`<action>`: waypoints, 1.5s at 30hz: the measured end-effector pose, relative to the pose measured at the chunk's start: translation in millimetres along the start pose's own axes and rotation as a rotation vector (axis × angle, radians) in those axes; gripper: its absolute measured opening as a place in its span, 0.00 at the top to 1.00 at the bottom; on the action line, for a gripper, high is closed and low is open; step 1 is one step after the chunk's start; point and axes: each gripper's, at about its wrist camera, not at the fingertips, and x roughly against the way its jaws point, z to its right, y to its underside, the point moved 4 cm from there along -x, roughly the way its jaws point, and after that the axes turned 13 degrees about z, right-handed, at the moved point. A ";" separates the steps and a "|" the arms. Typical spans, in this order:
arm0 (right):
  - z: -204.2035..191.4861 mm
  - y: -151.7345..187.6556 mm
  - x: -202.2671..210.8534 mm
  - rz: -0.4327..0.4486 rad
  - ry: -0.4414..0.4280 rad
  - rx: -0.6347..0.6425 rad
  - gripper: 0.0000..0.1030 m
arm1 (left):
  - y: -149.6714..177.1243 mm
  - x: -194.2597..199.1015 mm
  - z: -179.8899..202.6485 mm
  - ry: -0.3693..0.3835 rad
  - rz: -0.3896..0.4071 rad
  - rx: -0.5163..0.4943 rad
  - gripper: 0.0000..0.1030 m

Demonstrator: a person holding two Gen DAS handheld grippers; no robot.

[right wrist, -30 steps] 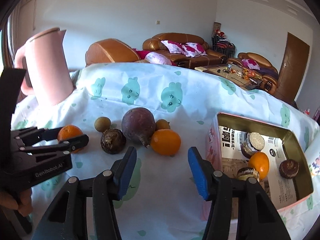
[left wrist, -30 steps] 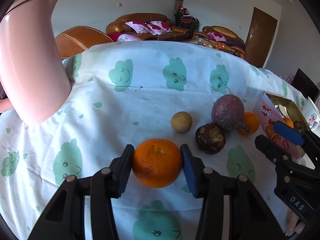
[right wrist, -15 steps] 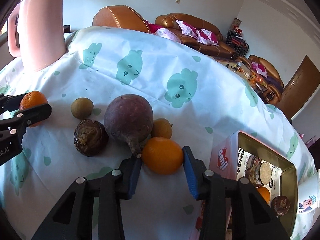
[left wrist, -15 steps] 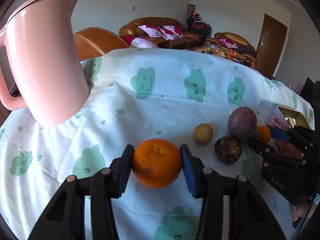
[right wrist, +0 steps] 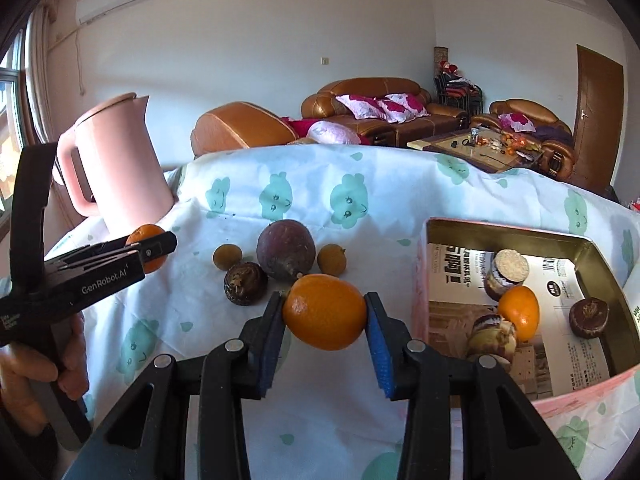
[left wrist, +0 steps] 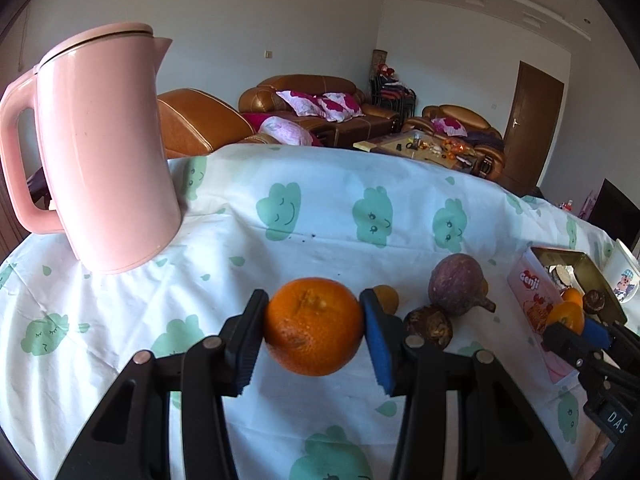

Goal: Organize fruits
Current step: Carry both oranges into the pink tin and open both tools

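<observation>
My left gripper (left wrist: pixel 314 334) is shut on a large orange (left wrist: pixel 313 325) and holds it above the cloth; it also shows in the right wrist view (right wrist: pixel 148 248). My right gripper (right wrist: pixel 325 320) is shut on a smaller orange (right wrist: pixel 325 311), lifted just left of the pink tin box (right wrist: pixel 524 240). On the tablecloth (right wrist: pixel 360 192) lie a big purple fruit (right wrist: pixel 285 249), a dark brown fruit (right wrist: pixel 245 283) and two small tan fruits (right wrist: pixel 227 257) (right wrist: pixel 331 258). The box holds an orange (right wrist: pixel 518 312) and several brown fruits.
A tall pink kettle (left wrist: pixel 100 152) stands at the back left of the table. A white cup (left wrist: pixel 624 276) sits beyond the box at the right edge. Sofas and a coffee table lie behind the table.
My right gripper has closed on the smaller orange and lifted it off the cloth. My left gripper has risen with the large orange still in it.
</observation>
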 end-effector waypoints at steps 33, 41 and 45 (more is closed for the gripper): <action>111.4 -24.6 41.1 0.132 0.180 -0.091 0.60 | 0.6 12.1 148.0 0.078 0.068 -0.107 0.53; 141.3 -28.5 46.4 0.151 0.252 -0.082 0.60 | -8.0 11.3 186.5 0.132 0.093 -0.132 0.53; 158.7 -29.3 45.5 0.150 0.288 -0.091 0.60 | -10.7 6.6 207.2 0.160 0.095 -0.136 0.53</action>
